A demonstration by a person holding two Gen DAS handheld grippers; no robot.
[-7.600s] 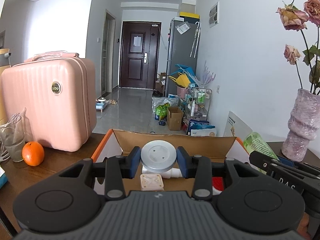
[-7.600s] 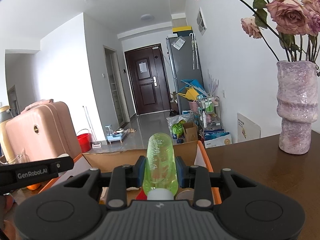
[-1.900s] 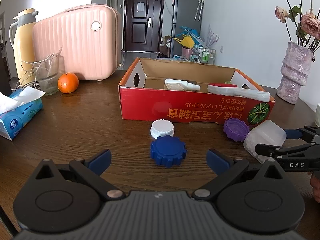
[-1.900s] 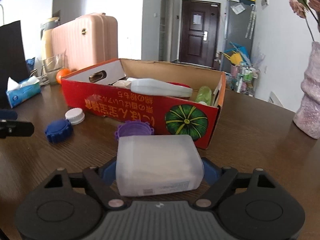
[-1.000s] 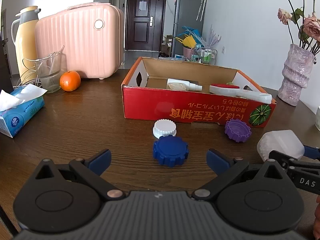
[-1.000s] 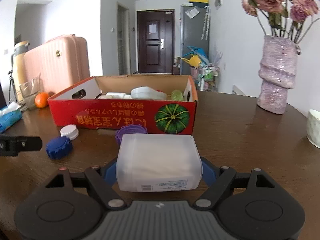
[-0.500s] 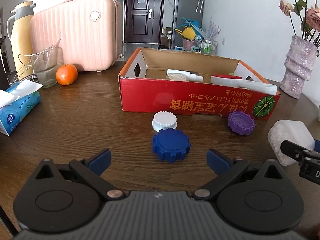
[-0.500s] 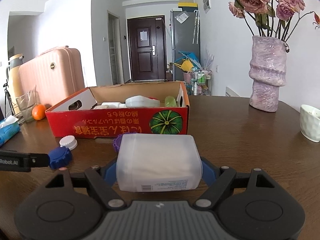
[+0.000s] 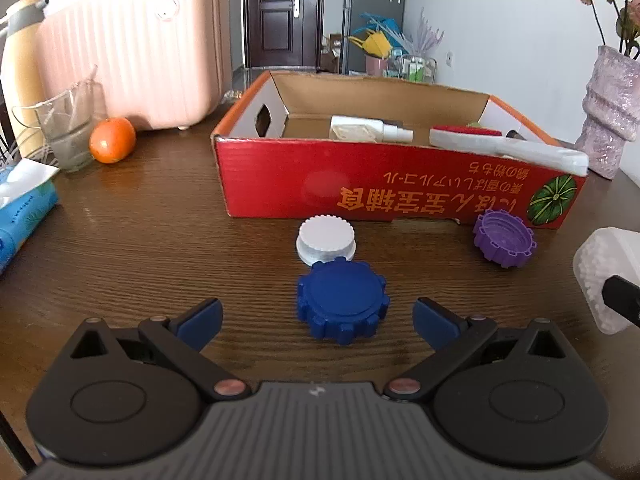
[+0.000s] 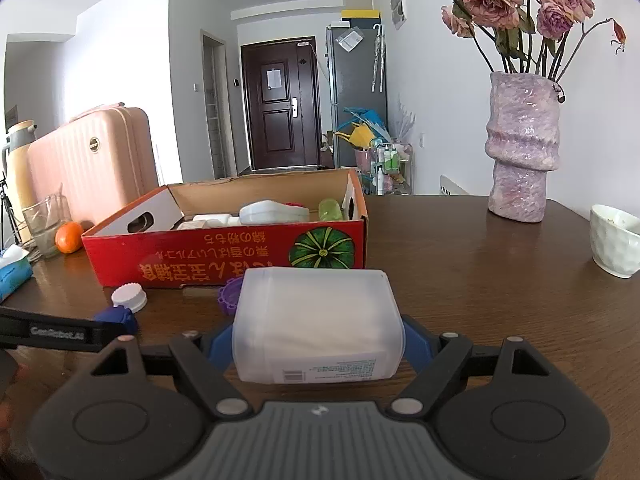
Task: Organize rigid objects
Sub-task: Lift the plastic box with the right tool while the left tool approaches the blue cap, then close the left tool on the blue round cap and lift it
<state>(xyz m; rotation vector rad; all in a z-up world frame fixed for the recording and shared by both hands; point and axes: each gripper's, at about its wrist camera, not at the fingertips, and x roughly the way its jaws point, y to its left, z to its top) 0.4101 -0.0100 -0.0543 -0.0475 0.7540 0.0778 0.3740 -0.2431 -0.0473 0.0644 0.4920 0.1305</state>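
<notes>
Our right gripper sat clamped on the translucent white plastic container, its blue pads pressed against both short sides, and it had held that box steady above the wooden table over the last second while tipping up enough to bring the vase fully into view. Our left gripper stood wide apart with nothing between its pads. It had dropped and edged forward since a moment earlier, so the blue gear-edged cap now lay close ahead, nearly between the fingertips, touching the white ribbed cap just behind it. The purple cap rested near the red cardboard box, which already held a white bottle and a long white piece. We judged that the container was lifted and ready for the box, and that the left approach made the blue cap the next pick. Closing there would need care, since the white cap could be nudged.
</notes>
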